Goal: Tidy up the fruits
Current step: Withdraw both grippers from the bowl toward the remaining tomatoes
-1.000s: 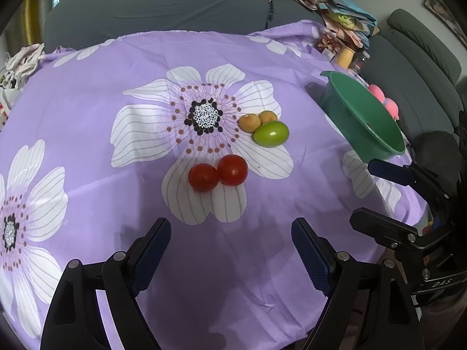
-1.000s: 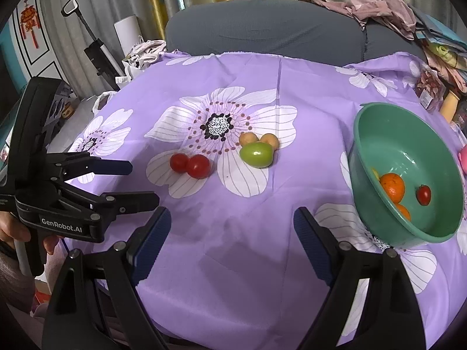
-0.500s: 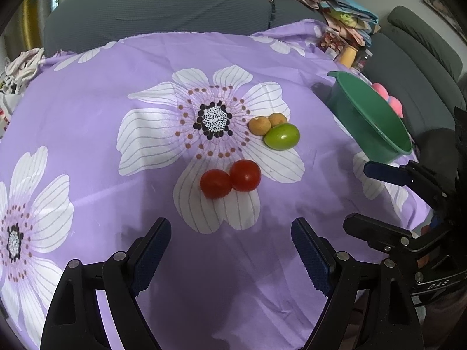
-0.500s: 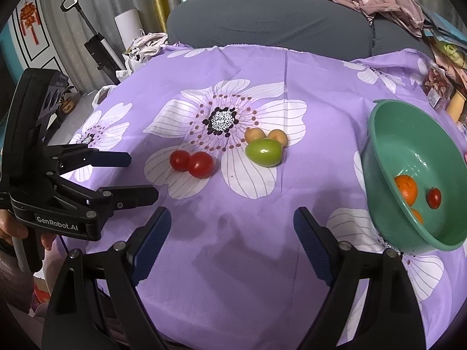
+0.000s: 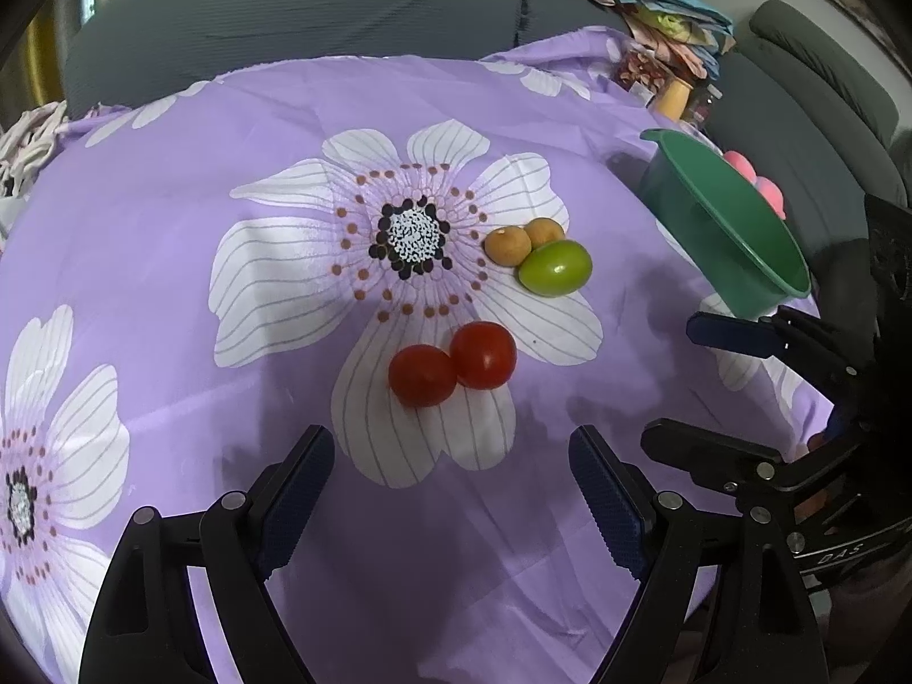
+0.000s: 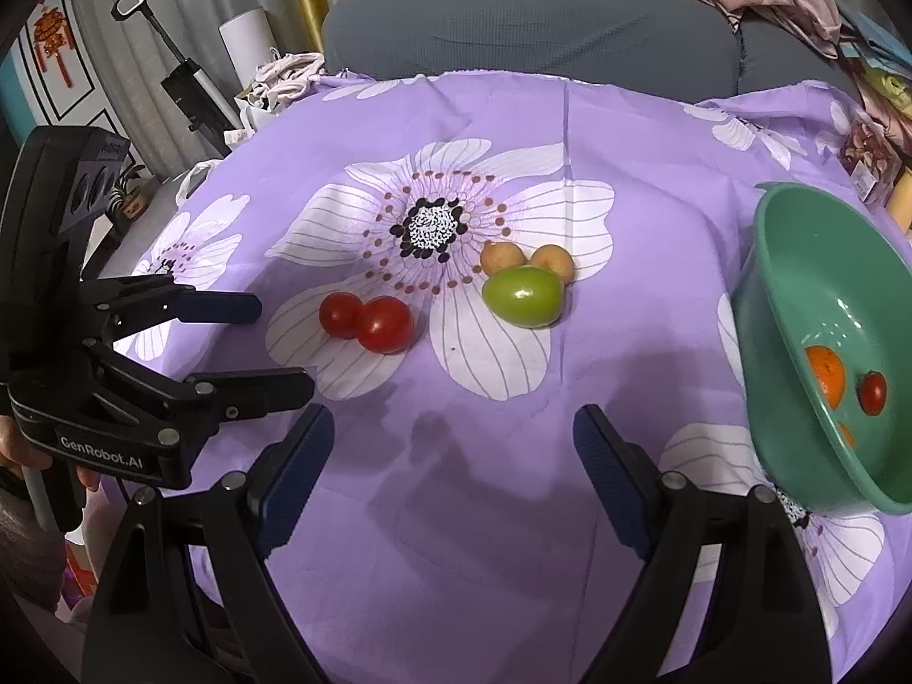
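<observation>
Both tongs (image 5: 450, 490) (image 6: 453, 467) hang nearer the tomatoes (image 5: 453, 365), jaws unchanged

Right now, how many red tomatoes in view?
3. Two red tomatoes touch each other on the purple cloth: the left tomato and the right tomato. A third, smaller tomato lies inside the green bowl. The bowl's near wall may hide more.

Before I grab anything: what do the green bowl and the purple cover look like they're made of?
Green bowl: looks like moulded plastic, smooth and slightly glossy, with soft highlights on its inner wall and a thin, even rim.

Purple cover: thin woven fabric, matte with a faint sheen; it shows creases and a fold line, and carries a printed white flower pattern.
</observation>
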The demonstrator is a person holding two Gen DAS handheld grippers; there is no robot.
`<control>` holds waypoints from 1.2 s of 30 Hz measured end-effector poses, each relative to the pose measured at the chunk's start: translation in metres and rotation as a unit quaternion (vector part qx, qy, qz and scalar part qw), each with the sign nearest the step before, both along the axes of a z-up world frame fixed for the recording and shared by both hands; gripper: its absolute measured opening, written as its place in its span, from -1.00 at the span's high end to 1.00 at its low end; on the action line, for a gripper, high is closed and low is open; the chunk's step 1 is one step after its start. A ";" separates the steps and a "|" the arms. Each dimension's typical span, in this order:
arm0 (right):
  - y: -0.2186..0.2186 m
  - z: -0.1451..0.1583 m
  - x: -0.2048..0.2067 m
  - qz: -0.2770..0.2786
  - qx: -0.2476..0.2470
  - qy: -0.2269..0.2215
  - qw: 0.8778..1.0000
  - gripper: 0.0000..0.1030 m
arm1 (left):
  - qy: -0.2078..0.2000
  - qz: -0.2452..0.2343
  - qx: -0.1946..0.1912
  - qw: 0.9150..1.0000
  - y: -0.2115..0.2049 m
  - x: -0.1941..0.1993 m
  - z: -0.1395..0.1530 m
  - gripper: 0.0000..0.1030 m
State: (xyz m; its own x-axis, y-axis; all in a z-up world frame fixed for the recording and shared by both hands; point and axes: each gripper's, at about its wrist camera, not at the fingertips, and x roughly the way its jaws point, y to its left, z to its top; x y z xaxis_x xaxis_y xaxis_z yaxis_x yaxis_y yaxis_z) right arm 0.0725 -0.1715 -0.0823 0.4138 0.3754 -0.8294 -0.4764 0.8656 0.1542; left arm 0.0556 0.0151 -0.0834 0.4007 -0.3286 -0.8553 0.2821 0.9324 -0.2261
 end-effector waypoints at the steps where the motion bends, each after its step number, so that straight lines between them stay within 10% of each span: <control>1: 0.000 -0.001 0.001 0.001 0.000 0.001 1.000 -0.69 | -0.001 -0.001 0.001 1.000 0.000 0.001 0.000 -0.64; 36: 0.001 -0.011 0.029 0.001 0.007 0.002 1.000 -0.69 | -0.004 -0.031 0.025 0.999 -0.002 0.017 -0.003 -0.64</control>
